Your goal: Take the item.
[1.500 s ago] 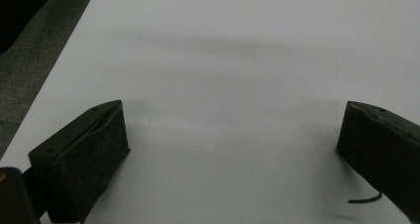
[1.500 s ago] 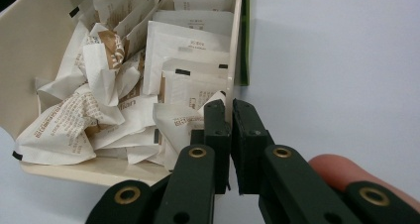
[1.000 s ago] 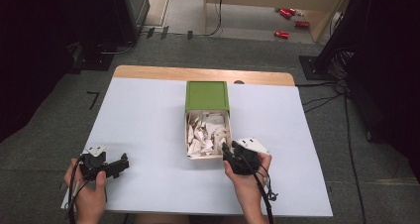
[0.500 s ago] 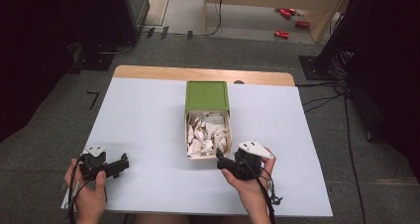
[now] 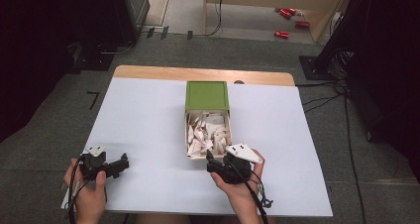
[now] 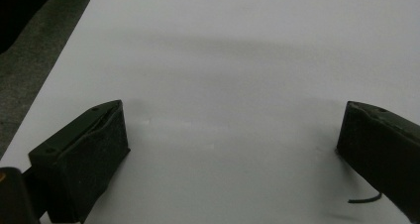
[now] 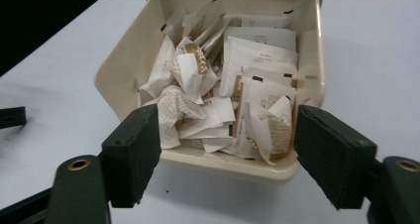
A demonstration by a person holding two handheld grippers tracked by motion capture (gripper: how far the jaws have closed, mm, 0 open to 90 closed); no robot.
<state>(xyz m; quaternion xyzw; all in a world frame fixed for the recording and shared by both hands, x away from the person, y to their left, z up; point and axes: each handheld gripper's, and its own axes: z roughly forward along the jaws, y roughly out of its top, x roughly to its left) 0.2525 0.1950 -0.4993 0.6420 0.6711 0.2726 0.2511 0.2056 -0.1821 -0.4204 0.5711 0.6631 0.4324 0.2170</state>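
Note:
A cream tray heaped with white and brown paper packets juts out from under a green box at the table's middle. My right gripper sits just in front of the tray's near rim, held in a hand, with its grey plate on top. Seen from the right gripper view, my right gripper is open, its jaws framing the tray's front wall and the packets behind it. Down at the front left, my left gripper lies low on the table. It is my left gripper whose wide-open jaws hold nothing over bare white surface.
The white table has a wooden strip along its far edge. Grey floor with cables surrounds it, and red objects lie far back. A black jaw tip pokes in at the left edge.
My right gripper has shifted left and slightly toward the person, coming round in front of the tray's near rim. The left gripper has stayed where it was.

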